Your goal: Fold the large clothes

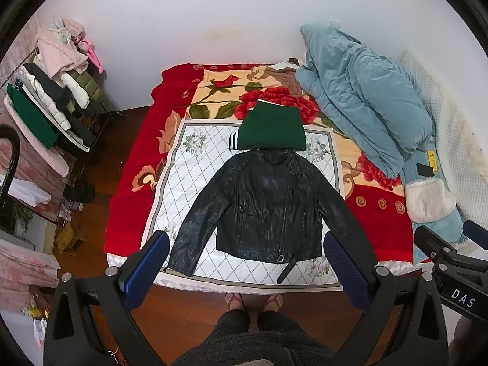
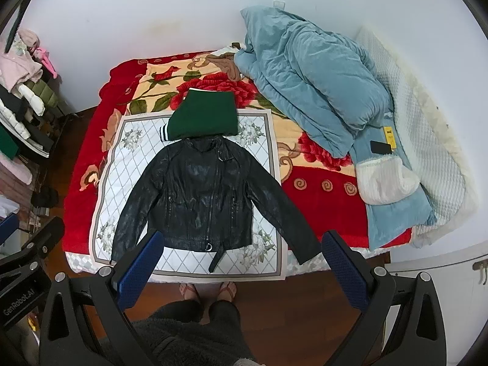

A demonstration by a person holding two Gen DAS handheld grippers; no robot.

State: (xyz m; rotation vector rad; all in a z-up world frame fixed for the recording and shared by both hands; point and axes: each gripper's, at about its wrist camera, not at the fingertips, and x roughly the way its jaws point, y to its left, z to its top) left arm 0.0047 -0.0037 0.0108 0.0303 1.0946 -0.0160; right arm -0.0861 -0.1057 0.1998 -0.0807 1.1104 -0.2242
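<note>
A black leather jacket [image 1: 265,204] lies flat, front up, sleeves spread, on a white quilted mat [image 1: 189,180] on the bed; it also shows in the right wrist view [image 2: 201,195]. A folded green garment [image 1: 273,128] sits just beyond its collar, also in the right wrist view [image 2: 202,116]. My left gripper [image 1: 247,271] is open and empty, held high above the bed's near edge. My right gripper [image 2: 241,267] is open and empty, held alongside, above the jacket's hem.
A red floral blanket [image 1: 137,164] covers the bed. A blue duvet [image 1: 366,97] is heaped at the right, with a phone [image 1: 425,170] and a white fleece item [image 1: 428,201] beside it. A clothes rack [image 1: 55,97] stands left. The person's feet [image 1: 253,300] are on the wooden floor.
</note>
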